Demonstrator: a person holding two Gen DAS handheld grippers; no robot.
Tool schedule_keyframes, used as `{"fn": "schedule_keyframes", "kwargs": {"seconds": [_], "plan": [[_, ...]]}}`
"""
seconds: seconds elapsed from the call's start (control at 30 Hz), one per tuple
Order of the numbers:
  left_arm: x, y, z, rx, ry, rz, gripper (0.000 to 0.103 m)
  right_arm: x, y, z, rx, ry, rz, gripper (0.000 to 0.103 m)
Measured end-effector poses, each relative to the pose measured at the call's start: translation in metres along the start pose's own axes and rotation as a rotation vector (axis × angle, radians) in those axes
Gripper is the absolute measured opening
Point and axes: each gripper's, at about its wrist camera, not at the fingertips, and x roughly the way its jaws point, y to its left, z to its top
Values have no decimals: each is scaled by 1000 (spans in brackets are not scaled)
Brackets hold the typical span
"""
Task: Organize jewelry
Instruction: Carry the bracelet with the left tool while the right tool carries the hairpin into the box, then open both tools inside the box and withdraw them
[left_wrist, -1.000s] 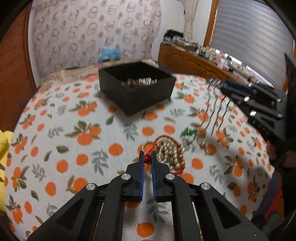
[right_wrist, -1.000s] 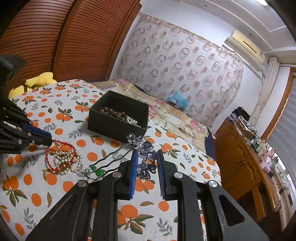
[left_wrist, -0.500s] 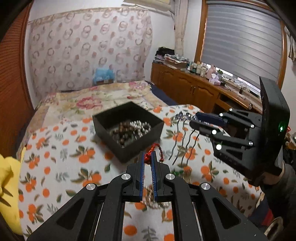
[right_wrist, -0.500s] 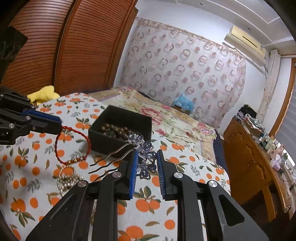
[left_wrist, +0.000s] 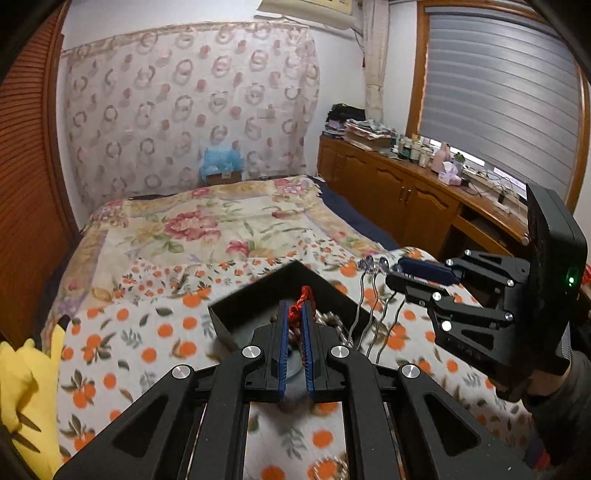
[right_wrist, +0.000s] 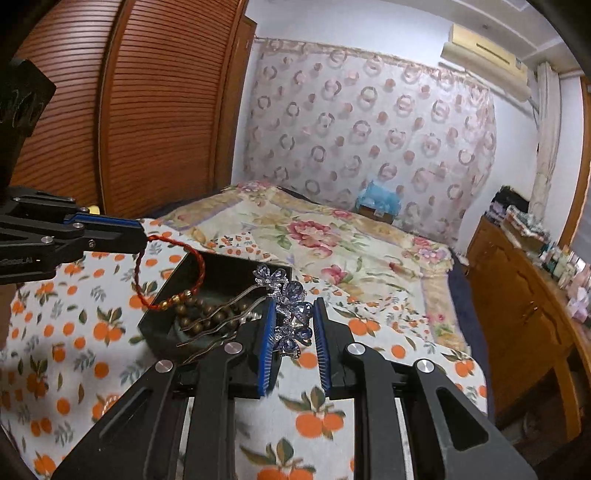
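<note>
My left gripper (left_wrist: 295, 310) is shut on a red cord bracelet (left_wrist: 303, 297) and holds it over the open black box (left_wrist: 258, 295). In the right wrist view the bracelet (right_wrist: 168, 275) hangs from that gripper (right_wrist: 142, 236) as a loop with gold beads, over the box (right_wrist: 159, 325), which holds brown beads (right_wrist: 207, 314). My right gripper (right_wrist: 293, 310) is shut on a blue crystal flower hair comb (right_wrist: 290, 306); its wavy metal prongs reach over the box. The left wrist view shows that gripper (left_wrist: 397, 273) and the comb (left_wrist: 373, 295) to the right of the box.
The box sits on a white cloth with orange print (right_wrist: 74, 332) over a bed. A floral quilt (left_wrist: 221, 225) lies behind it. A yellow cloth (left_wrist: 22, 387) lies at the left. A wooden cabinet (right_wrist: 524, 314) with clutter stands at the right, a slatted wardrobe (right_wrist: 147, 110) at the left.
My left gripper has lifted the red bracelet off the cloth and carried it over the box. My right gripper has brought the hair comb closer over the box. The pearl string stayed on the cloth.
</note>
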Motion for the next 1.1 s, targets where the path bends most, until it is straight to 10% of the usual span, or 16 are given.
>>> {"fn": "schedule_keyframes", "kwargs": {"seconds": [0.4,0.6,1.1], "plan": [[60,25,6,-16,94,21,9,49,-4,7,75,46,117,23],[49,31,-5,-34,86,33,25,59,0,7,99,74,177,23],[12,23,-55,-38,127,14,27,31,3,-2,104,78,206,25]]}}
